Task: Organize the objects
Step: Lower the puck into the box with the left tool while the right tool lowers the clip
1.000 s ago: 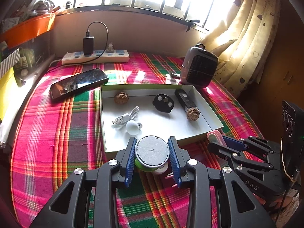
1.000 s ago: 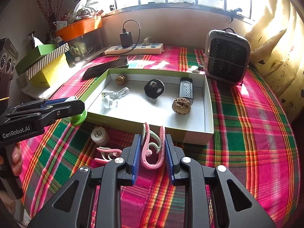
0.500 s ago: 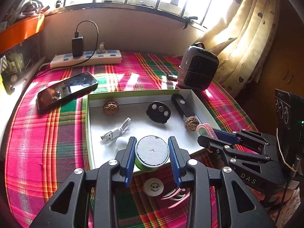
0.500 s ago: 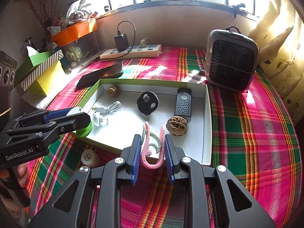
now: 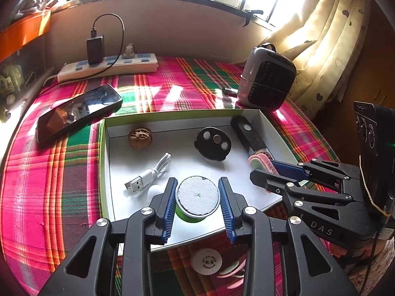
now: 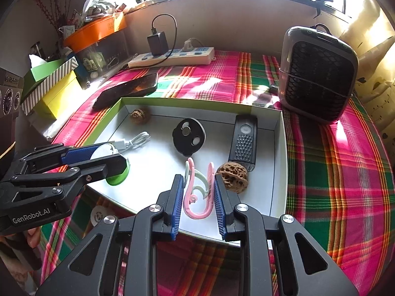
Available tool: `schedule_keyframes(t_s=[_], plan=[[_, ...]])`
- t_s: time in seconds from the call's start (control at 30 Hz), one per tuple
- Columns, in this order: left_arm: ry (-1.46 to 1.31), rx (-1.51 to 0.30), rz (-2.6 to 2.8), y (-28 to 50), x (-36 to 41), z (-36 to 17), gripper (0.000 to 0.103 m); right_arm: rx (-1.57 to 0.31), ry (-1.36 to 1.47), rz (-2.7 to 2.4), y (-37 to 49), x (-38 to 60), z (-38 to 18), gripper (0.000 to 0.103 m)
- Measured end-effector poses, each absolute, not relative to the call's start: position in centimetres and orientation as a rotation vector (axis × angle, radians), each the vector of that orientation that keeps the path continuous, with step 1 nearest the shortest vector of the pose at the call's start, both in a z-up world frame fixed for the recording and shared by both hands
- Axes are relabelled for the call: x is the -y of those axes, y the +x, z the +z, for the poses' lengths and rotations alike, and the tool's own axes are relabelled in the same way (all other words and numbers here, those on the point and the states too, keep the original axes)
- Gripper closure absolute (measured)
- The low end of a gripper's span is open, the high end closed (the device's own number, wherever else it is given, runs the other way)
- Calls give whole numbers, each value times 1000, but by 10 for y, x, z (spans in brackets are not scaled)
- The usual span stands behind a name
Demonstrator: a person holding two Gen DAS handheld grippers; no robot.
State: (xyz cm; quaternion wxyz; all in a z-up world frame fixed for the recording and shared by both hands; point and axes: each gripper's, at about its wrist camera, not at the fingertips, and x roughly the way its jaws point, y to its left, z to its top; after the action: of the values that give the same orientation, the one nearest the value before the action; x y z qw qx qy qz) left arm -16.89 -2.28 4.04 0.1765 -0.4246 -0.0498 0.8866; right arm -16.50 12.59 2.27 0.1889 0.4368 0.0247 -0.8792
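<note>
The placing step of the tidying appears to be in hand: two items are held above the tray, ready to be set down among what is already there.

A green tub with a grey-white lid is clamped between the jaws of the left gripper, over the near part of the tray floor, just beside the white cable. A pink and mint clip is pinched between the closed jaws of the right gripper, over the near right part of the tray, just beside a walnut.

Already in the tray are seen a second walnut at the far left corner, a black round disc in the middle and a black remote at the right.

Outside the tray, on the checked cloth near its front edge, a white round cap and more pink clips are left lying.

For the next move, each item would probably need to be lowered onto a bare patch of tray floor before the jaws are let go. Care is called for on the right, where the walnut is close, and on the left, where the cable could be pressed. The cap and clips on the cloth would then remain to be collected.
</note>
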Motion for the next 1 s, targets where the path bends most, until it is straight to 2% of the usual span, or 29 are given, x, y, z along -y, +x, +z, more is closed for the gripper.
schedule_keyframes(t_s=[1.0], plan=[[-1257,58,2539,-184,22,24,71,-220,1275,-2507,-176,-123,9,78]])
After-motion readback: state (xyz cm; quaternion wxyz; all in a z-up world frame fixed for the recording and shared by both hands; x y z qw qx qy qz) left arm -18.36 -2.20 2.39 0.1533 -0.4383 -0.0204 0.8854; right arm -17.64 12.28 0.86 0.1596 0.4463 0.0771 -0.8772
